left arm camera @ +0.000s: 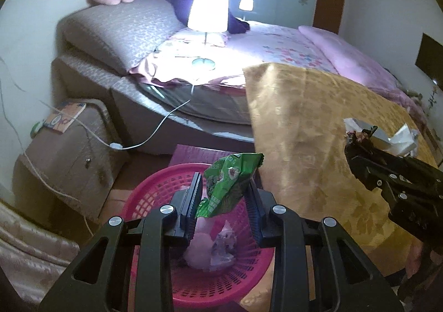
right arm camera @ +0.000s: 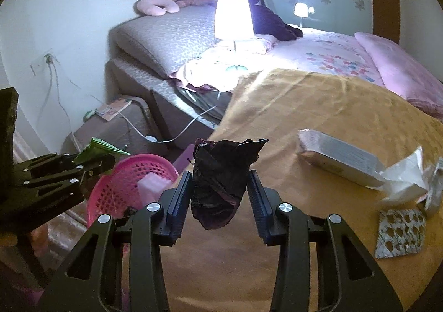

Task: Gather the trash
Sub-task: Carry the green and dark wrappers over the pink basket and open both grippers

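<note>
The left gripper (left arm camera: pixel 224 201) is clamped on a crumpled green snack wrapper (left arm camera: pixel 228 183), which stands up between its fingers (left arm camera: pixel 193 201) and hides most of the right-hand pad. Straight below those fingers sits the pink basket (left arm camera: pixel 155 193) — its near rim is cut off behind the gripper body, and the pale pink and clear scraps inside it are too blurred to name.

The right gripper (right arm camera: pixel 220 195) is closed on a dark crumpled wrapper (right arm camera: pixel 221 182); the wad fills the gap between the fingers (right arm camera: pixel 181 201), though whether the right-hand pad truly presses it is hard to judge. Beyond and to the right of these fingers, on the golden cloth (right arm camera: pixel 304 107), lie a long wrapped packet (right arm camera: pixel 340 157), crumpled white paper (right arm camera: pixel 404 176) and a patterned square piece (right arm camera: pixel 400 231). A silvery scrap at the right edge is cut off by the lens. To the left of the fingers, the basket is partly hidden by the other gripper.
</note>
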`<state>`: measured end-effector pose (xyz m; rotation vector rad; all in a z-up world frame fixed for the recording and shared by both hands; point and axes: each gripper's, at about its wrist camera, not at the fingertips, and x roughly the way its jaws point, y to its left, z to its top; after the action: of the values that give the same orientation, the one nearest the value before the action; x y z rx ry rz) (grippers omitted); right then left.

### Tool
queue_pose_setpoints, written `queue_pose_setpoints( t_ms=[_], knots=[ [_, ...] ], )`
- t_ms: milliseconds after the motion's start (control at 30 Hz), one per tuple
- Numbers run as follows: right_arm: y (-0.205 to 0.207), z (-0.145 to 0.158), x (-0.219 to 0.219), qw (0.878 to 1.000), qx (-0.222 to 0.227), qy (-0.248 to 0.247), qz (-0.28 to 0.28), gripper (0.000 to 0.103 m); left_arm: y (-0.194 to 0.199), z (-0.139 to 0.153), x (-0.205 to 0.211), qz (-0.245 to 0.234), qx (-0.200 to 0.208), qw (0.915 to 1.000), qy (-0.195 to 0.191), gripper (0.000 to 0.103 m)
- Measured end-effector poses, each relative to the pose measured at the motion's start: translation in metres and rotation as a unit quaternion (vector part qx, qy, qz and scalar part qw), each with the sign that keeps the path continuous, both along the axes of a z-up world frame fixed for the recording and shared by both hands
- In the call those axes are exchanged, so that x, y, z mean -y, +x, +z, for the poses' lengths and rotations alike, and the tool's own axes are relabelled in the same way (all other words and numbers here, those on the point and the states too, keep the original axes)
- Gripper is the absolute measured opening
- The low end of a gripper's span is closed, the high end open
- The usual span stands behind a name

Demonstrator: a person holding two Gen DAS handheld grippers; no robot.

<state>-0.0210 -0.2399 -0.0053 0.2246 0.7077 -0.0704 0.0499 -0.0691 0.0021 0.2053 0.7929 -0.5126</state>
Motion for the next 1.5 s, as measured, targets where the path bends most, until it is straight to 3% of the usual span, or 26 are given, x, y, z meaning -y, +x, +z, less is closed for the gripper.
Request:
queue_pose_setpoints(
  t_ms=[700,1500],
  knots=[
    [0.022,0.004,-0.04,0.999,-0.004,-0.002,0.049,0.04,0.013,-0.013,-0.042,0.062,-0.014,0.998,0.005,0.029],
    [0.061,-0.015,-0.078,0.994,-0.043,0.003,0.104,0.041,0.03,-0.04,-0.05,0.075,-0.036,0.9963,0.022,0.03]
  ],
)
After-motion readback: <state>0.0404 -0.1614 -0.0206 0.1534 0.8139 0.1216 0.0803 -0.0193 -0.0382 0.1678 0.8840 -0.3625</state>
